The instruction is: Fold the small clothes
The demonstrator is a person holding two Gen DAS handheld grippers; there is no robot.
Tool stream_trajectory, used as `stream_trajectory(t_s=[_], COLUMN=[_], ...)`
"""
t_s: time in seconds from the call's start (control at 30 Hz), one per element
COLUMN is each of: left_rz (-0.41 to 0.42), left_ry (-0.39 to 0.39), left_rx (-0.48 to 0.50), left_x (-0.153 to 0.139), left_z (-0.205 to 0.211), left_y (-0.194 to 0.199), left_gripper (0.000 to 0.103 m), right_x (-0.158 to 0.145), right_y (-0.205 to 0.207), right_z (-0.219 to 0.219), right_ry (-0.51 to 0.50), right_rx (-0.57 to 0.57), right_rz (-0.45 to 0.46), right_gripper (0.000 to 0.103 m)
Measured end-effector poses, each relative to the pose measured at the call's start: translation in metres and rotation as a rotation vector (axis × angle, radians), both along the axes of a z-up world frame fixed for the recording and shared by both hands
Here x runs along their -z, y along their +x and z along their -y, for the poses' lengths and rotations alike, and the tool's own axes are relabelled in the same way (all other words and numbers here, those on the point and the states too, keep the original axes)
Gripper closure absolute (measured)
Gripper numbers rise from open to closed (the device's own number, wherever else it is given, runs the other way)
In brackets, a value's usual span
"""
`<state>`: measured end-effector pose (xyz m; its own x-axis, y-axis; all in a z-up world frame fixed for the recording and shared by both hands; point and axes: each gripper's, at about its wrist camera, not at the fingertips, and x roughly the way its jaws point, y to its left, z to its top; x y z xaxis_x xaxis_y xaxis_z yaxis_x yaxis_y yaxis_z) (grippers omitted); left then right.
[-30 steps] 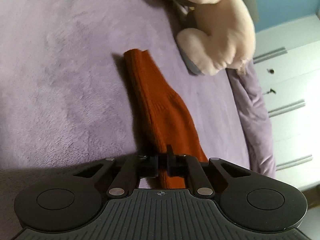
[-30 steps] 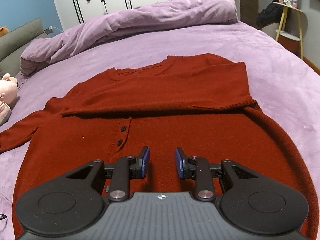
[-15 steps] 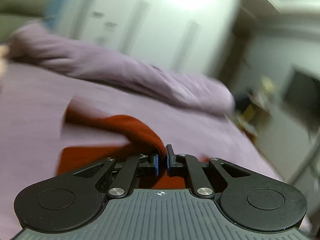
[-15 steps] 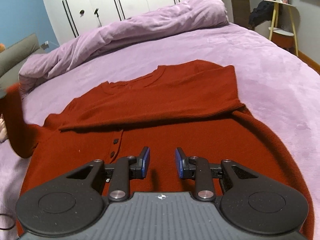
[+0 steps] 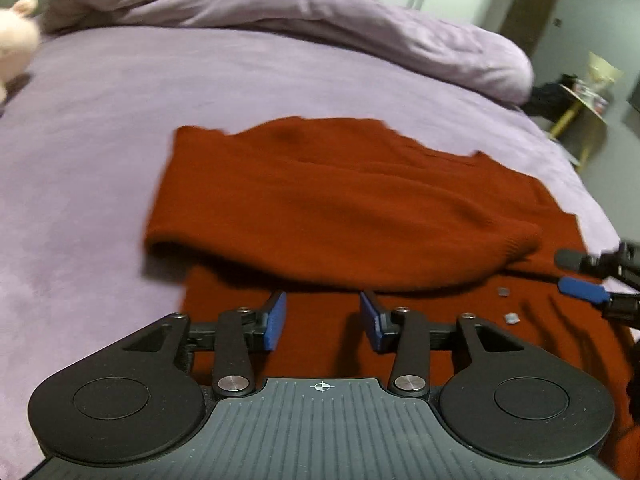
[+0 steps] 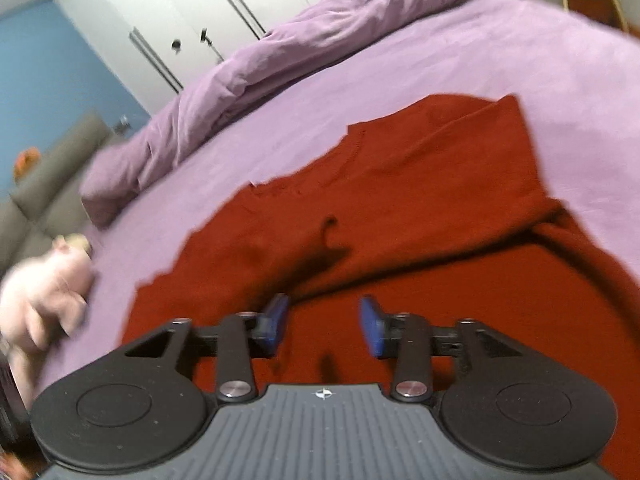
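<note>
A rust-red knit sweater [image 5: 344, 208] lies flat on the purple bed, both sleeves folded across its chest. It also shows in the right wrist view [image 6: 420, 216]. My left gripper [image 5: 323, 322] is open and empty, hovering just above the sweater's lower body below the folded left sleeve. My right gripper [image 6: 324, 326] is open and empty over the sweater's lower front; its fingers [image 5: 584, 290] show at the right edge of the left wrist view. Two small buttons [image 5: 506, 304] show on the front placket.
A bunched purple duvet [image 5: 280, 12] lies along the far side of the bed [image 5: 88, 128]. A pale plush toy [image 6: 44, 284] sits at the left. White wardrobe doors [image 6: 200, 20] and a small side table [image 5: 588, 100] stand beyond the bed.
My left gripper carried the left sleeve across the chest, let it go and opened; it now hovers over the sweater. My right gripper swung left and tilted, staying open.
</note>
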<state>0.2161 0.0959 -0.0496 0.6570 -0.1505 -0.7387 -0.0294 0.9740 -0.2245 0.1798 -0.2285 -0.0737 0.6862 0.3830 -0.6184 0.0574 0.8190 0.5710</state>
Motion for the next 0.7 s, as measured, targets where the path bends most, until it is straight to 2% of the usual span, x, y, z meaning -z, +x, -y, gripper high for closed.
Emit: stream_trajectory(t_s=[0.03, 0.1, 0.13, 0.27, 0.33, 0.37, 0.47, 0.57, 0.63, 0.7], left_rz=[-0.006, -0.018, -0.016, -0.011, -0.012, -0.012, -0.011, 0.013, 0.033, 0.036], left_ry=[-0.002, -0.012, -0.021, -0.041, -0.042, -0.045, -0.044, -0.03, -0.015, -0.004], left_rx=[-0.005, -0.006, -0.006, -0.002, -0.007, -0.008, -0.008, -0.009, -0.004, 0.001], left_x=[0.004, 0.007, 0.009, 0.017, 0.017, 0.016, 0.012, 0.004, 0.001, 0.0], left_z=[-0.002, -0.003, -0.004, -0.004, -0.004, -0.004, -0.004, -0.001, 0.002, 0.007], left_y=[-0.009, -0.001, -0.001, -0.007, -0.01, -0.011, -0.011, -0.009, -0.005, 0.0], left_gripper=[0.057, 0.057, 0.056, 0.053, 0.053, 0.053, 0.053, 0.053, 0.053, 0.053], right_x=[0.003, 0.009, 0.01, 0.01, 0.017, 0.02, 0.015, -0.007, -0.028, -0.037], right_y=[0.01, 0.026, 0.034, 0.046, 0.055, 0.057, 0.062, 0.065, 0.064, 0.07], right_z=[0.001, 0.0, -0.002, -0.009, -0.013, -0.015, -0.026, -0.032, -0.025, -0.009], right_ry=[0.039, 0.1, 0.102, 0.001, 0.016, 0.02, -0.036, -0.142, -0.229, -0.27], right_rx=[0.019, 0.028, 0.033, 0.004, -0.056, -0.073, -0.134, -0.182, -0.122, -0.039], right_rz=[-0.021, -0.046, -0.051, -0.015, -0.033, -0.034, 0.014, 0.088, 0.167, 0.168], right_gripper=[0.055, 0.055, 0.055, 0.053, 0.053, 0.057, 0.094, 0.095, 0.095, 0.095])
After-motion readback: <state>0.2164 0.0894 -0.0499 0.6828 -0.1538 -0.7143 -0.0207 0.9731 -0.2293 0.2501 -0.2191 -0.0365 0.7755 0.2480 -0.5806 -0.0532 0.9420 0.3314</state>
